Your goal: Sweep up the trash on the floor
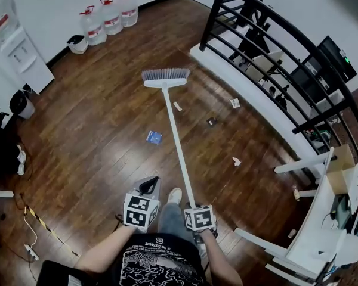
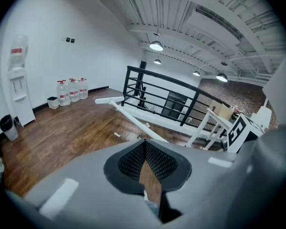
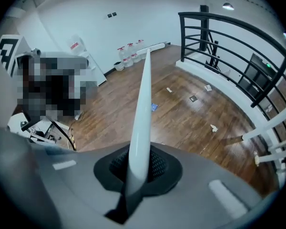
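The wooden floor [image 1: 89,118] spreads out ahead of both grippers. The broom [image 1: 176,130] runs its white handle straight out from the right gripper [image 3: 137,168], whose fingers are clamped on it. Its bristle head [image 1: 165,76] is on the floor, far beyond the fingertips. The left gripper [image 2: 145,150] hangs just beside the right, fingertips pressed together on nothing. Trash lies well ahead of both: a blue scrap [image 1: 154,137] left of the handle, a dark piece [image 1: 212,121] and white scraps [image 1: 236,161] right of it
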The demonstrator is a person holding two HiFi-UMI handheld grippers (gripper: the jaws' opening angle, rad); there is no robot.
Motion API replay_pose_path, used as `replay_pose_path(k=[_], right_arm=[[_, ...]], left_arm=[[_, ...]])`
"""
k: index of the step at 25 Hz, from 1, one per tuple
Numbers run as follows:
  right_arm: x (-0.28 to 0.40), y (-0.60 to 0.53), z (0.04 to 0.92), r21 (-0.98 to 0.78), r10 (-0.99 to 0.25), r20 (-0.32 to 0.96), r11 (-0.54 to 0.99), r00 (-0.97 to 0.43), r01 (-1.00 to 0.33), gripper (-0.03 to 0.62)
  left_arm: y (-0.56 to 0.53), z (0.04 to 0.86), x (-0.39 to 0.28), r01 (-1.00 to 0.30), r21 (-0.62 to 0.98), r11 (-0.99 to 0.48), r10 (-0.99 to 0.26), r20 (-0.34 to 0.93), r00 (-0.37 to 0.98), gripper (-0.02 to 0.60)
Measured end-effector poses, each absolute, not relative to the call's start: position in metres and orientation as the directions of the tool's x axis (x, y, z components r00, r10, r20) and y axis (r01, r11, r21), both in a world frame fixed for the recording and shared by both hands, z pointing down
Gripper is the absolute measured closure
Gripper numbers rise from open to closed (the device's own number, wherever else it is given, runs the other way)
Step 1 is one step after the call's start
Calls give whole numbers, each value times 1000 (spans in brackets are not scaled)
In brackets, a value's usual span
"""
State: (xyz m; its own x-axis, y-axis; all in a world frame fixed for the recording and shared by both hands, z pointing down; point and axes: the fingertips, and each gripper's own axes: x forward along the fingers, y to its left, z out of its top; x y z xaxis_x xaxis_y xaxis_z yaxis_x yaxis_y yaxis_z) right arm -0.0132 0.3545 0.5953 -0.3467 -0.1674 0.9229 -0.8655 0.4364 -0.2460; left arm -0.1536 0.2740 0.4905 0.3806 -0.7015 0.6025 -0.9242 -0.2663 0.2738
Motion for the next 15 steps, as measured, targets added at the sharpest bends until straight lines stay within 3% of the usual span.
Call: replay_pose_path(k=[11, 15], right_arm=[[9, 286, 671, -317, 130, 946, 581, -299, -750, 588], [-1, 253, 709, -291, 179, 956, 659, -231, -693, 588]], left_arm=[[199, 517, -155, -965, 245, -94, -710, 663, 238, 577], [191, 531, -173, -970, 239, -49, -697, 687, 204, 577]])
